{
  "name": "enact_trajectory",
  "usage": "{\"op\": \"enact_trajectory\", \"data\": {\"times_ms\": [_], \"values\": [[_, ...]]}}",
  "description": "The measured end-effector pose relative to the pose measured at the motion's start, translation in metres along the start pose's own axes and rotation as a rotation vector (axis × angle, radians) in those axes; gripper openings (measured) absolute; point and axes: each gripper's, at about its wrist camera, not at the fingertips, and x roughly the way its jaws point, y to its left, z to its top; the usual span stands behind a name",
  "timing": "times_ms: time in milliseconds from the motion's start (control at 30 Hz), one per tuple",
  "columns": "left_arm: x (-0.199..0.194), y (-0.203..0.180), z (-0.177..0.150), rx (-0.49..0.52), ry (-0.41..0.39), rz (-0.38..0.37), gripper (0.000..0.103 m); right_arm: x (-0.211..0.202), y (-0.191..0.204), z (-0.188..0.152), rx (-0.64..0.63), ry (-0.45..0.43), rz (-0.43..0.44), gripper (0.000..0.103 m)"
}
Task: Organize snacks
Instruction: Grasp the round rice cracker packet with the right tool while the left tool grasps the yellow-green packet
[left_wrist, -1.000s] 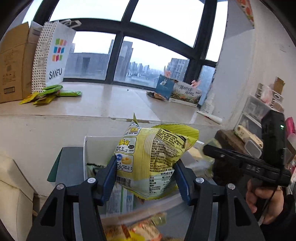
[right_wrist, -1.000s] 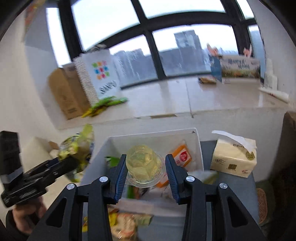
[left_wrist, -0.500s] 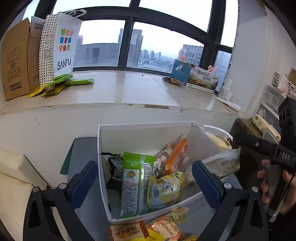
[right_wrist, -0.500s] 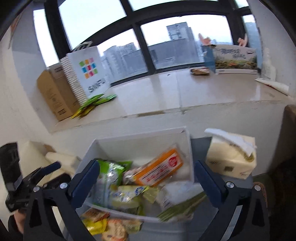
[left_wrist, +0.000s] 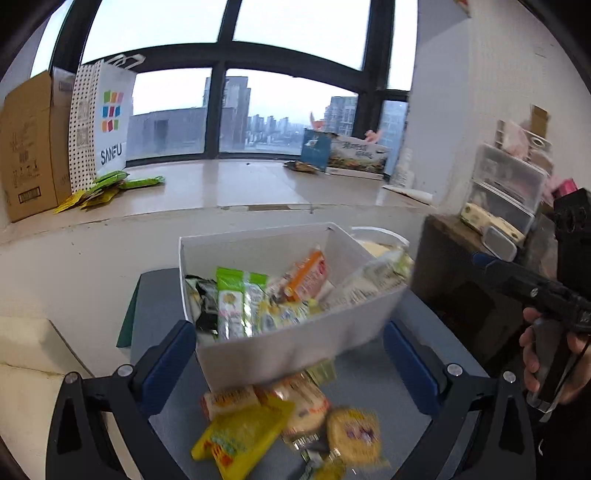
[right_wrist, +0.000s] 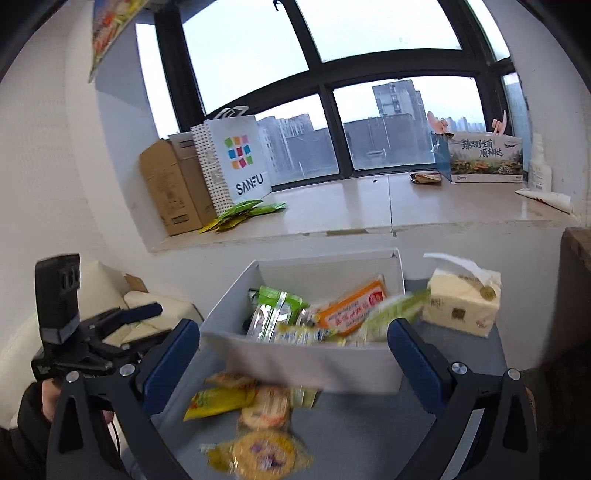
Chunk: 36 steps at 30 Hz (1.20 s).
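Note:
A white box (left_wrist: 295, 349) (right_wrist: 317, 360) on the grey table holds several snack packs: a green pack (left_wrist: 229, 302) (right_wrist: 275, 312), an orange pack (left_wrist: 306, 275) (right_wrist: 351, 304) and a yellow bag (left_wrist: 280, 315). More loose snacks lie in front of the box: a yellow bag (left_wrist: 240, 437) (right_wrist: 218, 400) and round cakes (left_wrist: 352, 435) (right_wrist: 266, 456). My left gripper (left_wrist: 290, 354) is open and empty, its fingers straddling the near wall of the box. My right gripper (right_wrist: 293, 350) is open and empty too, behind the same wall. Each gripper appears in the other's view, held by a hand.
A tissue pack (right_wrist: 461, 302) stands right of the box. On the window ledge sit a cardboard box (left_wrist: 26, 147), a SANFU paper bag (left_wrist: 109, 122), green sachets (left_wrist: 107, 184) and a printed carton (right_wrist: 484, 158). Plastic drawers (left_wrist: 506, 184) and a dark cabinet stand at the right.
Both grippers opened wide and let go: the yellow chips bag and the clear jelly cup dropped into the box. Both then drew back, bringing the loose snacks in front into view.

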Motion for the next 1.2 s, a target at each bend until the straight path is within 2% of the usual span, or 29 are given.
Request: {"op": "enact_trajectory", "data": {"times_ms": [100, 200, 367, 500, 767, 933, 1100, 1200], "values": [[-0.018, -0.011, -0.016, -0.005, -0.006, -0.027, 0.103, -0.016, 0.004, -0.024, 0.01, -0.004, 0.003, 0.103], [-0.037, -0.021, -0.034, -0.011, -0.04, -0.065, 0.103, -0.026, 0.003, -0.046, 0.04, 0.017, 0.043, 0.103], [-0.052, -0.035, -0.064, -0.006, -0.024, -0.084, 0.103, -0.046, -0.003, -0.083, 0.101, 0.029, 0.036, 0.103], [-0.063, -0.035, -0.083, -0.044, -0.06, -0.129, 0.103, -0.06, -0.007, -0.105, 0.131, 0.02, 0.025, 0.103], [-0.072, -0.028, -0.092, -0.079, -0.055, -0.104, 0.103, -0.061, -0.023, -0.127, 0.209, 0.037, 0.014, 0.103], [-0.074, -0.02, -0.101, -0.103, -0.038, -0.094, 0.103, -0.049, -0.009, -0.132, 0.154, 0.08, 0.025, 0.103], [-0.078, -0.015, -0.11, -0.101, -0.023, -0.078, 0.103, -0.019, 0.023, -0.138, -0.006, 0.181, 0.044, 0.103], [-0.079, -0.01, -0.114, -0.109, -0.02, -0.073, 0.103, 0.005, 0.04, -0.141, -0.052, 0.239, 0.074, 0.103]]}}
